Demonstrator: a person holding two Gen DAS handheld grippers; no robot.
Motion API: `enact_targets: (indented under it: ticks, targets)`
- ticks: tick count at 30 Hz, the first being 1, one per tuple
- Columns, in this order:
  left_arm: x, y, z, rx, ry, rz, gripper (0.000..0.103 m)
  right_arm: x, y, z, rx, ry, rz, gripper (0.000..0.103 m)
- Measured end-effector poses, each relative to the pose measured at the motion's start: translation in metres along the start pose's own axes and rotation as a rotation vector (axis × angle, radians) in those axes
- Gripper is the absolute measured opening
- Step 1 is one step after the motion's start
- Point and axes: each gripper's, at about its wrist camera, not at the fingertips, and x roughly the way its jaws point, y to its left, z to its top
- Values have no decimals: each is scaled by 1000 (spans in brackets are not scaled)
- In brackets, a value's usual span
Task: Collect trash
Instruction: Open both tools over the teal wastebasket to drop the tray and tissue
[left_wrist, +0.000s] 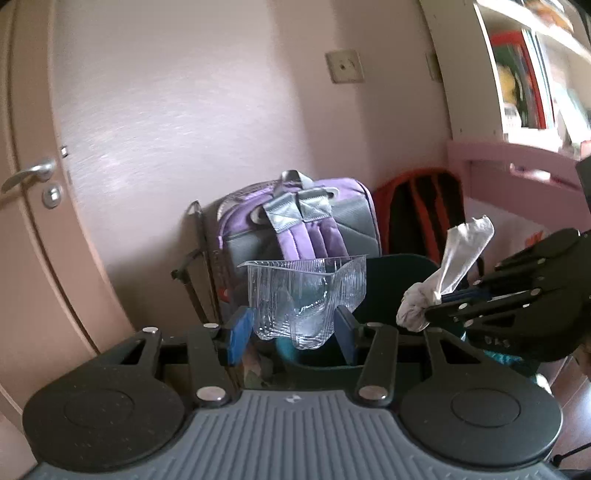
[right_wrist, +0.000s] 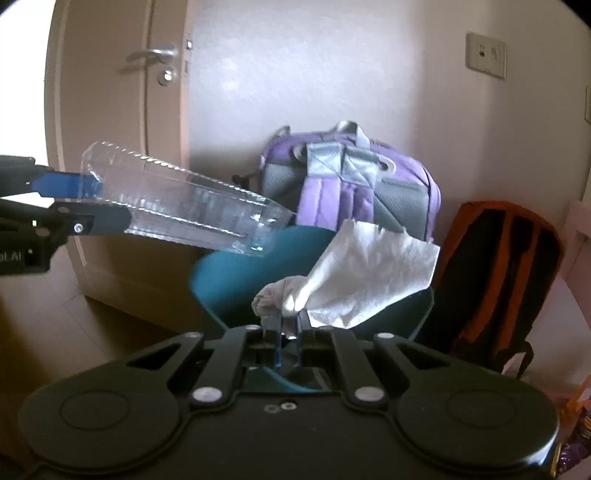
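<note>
My left gripper (left_wrist: 291, 328) is shut on a clear plastic container (left_wrist: 306, 295), held above a teal bin (left_wrist: 399, 291). The container also shows in the right wrist view (right_wrist: 184, 206), sticking out from the left gripper (right_wrist: 88, 203) over the bin (right_wrist: 240, 280). My right gripper (right_wrist: 290, 325) is shut on a crumpled white tissue (right_wrist: 362, 280), held over the bin's opening. In the left wrist view the right gripper (left_wrist: 439, 302) comes in from the right with the tissue (left_wrist: 447, 273).
A purple backpack (left_wrist: 295, 225) leans on the wall behind the bin, with a black and orange backpack (left_wrist: 424, 214) to its right. A door (left_wrist: 33, 184) with a metal handle is on the left. A pink bed frame (left_wrist: 517, 162) and a bookshelf (left_wrist: 524, 74) are on the right.
</note>
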Motion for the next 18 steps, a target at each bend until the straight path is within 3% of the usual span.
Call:
enact_targets:
  ticks: [13, 18]
  targets:
    - [85, -43, 7, -14, 241, -70, 49, 37, -25, -13, 32, 109, 39, 12]
    - [101, -54, 6, 7, 264, -73, 51, 42, -21, -15, 1, 123, 23, 17]
